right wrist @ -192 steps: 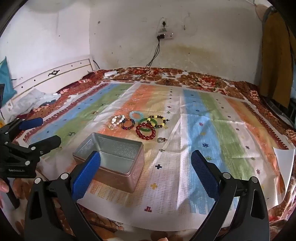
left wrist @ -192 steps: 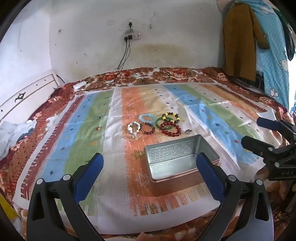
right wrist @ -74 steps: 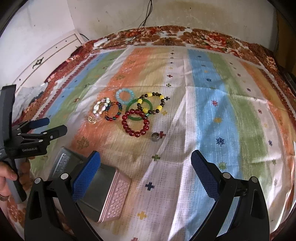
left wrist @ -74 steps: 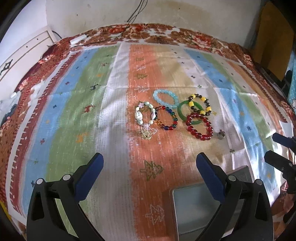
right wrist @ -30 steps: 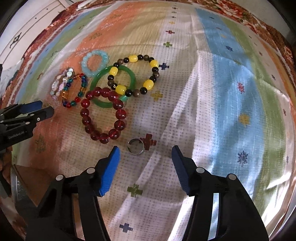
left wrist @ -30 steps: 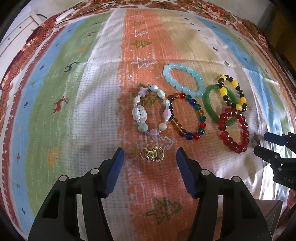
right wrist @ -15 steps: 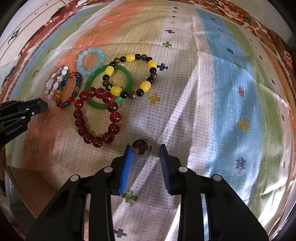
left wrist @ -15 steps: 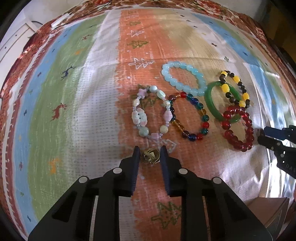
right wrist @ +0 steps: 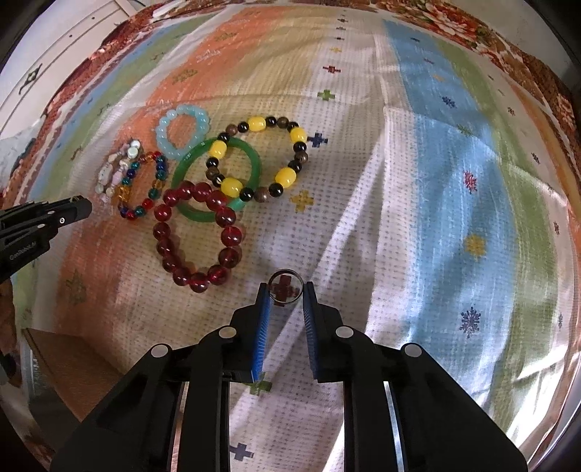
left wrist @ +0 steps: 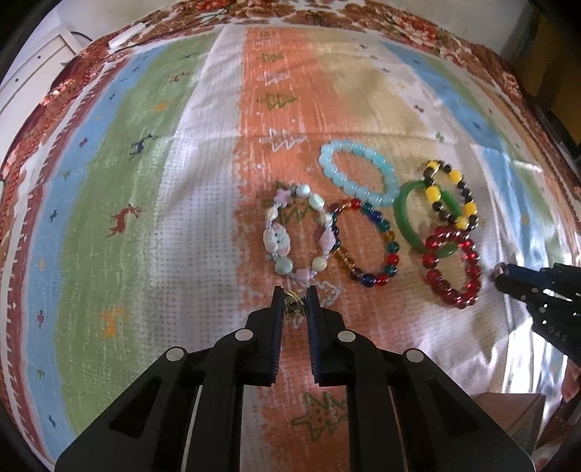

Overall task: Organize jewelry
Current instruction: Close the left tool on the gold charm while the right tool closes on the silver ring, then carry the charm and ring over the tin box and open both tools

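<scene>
We see a striped woven cloth [left wrist: 189, 152] in orange, green, blue and white spread over a red floral bedspread [left wrist: 417, 25]. At the far left stands a white panelled headboard [right wrist: 69, 47].

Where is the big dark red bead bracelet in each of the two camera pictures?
Left wrist view: the red bead bracelet lies at right of centre, just left of the right gripper.
Right wrist view: the red bead bracelet lies left of centre, up-left of the silver ring.
Shared landmark: the green bangle, which the bracelet overlaps.
</scene>
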The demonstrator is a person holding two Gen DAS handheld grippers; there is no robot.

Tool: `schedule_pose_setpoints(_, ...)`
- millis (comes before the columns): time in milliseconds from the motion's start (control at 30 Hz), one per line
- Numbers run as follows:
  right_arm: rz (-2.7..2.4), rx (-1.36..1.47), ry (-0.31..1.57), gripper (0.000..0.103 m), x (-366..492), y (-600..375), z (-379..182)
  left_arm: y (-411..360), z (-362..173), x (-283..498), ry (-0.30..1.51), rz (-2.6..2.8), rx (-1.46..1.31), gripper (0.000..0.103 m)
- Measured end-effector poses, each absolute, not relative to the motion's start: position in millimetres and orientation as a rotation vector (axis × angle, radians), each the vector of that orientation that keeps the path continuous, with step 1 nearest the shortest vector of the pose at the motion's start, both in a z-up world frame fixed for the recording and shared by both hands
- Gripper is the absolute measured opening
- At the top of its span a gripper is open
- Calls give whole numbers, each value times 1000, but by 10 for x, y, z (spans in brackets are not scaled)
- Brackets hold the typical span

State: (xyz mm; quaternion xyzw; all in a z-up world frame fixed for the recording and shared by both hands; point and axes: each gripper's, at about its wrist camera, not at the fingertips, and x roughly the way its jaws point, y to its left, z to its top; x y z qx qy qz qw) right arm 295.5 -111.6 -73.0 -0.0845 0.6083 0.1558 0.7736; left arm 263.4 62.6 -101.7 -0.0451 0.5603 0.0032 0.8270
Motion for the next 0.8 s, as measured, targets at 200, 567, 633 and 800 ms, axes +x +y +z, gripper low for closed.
schedule_pose_setpoints(200,342,-172,1295,19,2928,-1038,-620,619,-948,2580,1178,2,-107,12)
schedule_pose_setpoints(567,388,-131,1233,19,2627,-1049,-274,605,-728,2399,1119,3,-108,12)
schedule_pose_setpoints(633,387,-141,1208,19,2555,-1027,-193,620,-693,2347,1111,5,-115,12)
schedule_pose_setpoints(800,410,-149,1154,19,2381,-946,11,568,-581,2201,1081,2,-100,12)
